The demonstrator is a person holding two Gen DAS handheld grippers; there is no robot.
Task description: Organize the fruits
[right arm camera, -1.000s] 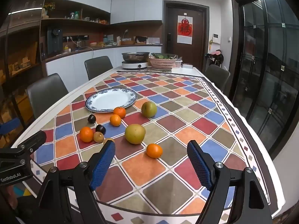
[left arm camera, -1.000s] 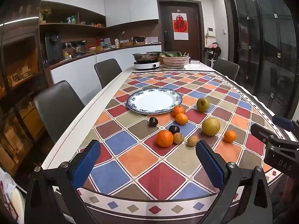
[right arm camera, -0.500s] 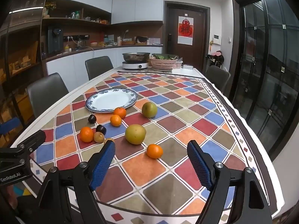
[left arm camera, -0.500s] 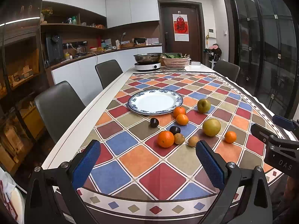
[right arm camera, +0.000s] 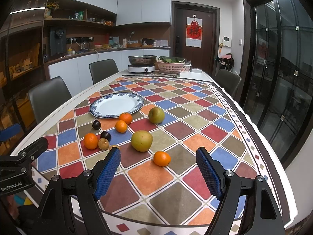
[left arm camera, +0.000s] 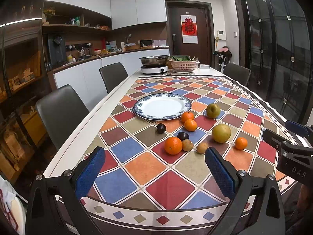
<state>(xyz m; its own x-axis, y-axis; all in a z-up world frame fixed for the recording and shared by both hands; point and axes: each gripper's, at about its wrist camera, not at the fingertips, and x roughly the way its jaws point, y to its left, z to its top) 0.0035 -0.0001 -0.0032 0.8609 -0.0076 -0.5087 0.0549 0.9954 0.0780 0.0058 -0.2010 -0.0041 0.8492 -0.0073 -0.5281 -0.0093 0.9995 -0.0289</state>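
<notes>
Nothing moved: round oranges [right arm camera: 161,158], pears [right arm camera: 141,141] lie scattered.

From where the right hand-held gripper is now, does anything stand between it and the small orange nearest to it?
Nothing visible does. The right hand-held gripper is open and empty, and the small orange lies alone on the tablecloth just ahead of it. The big yellow-green fruit sits farther back, to the left.

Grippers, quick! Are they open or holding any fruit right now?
Left gripper: jaws open, holding nothing.
Right gripper: jaws open, holding nothing; a small orange lies on the table beyond them, untouched.
</notes>
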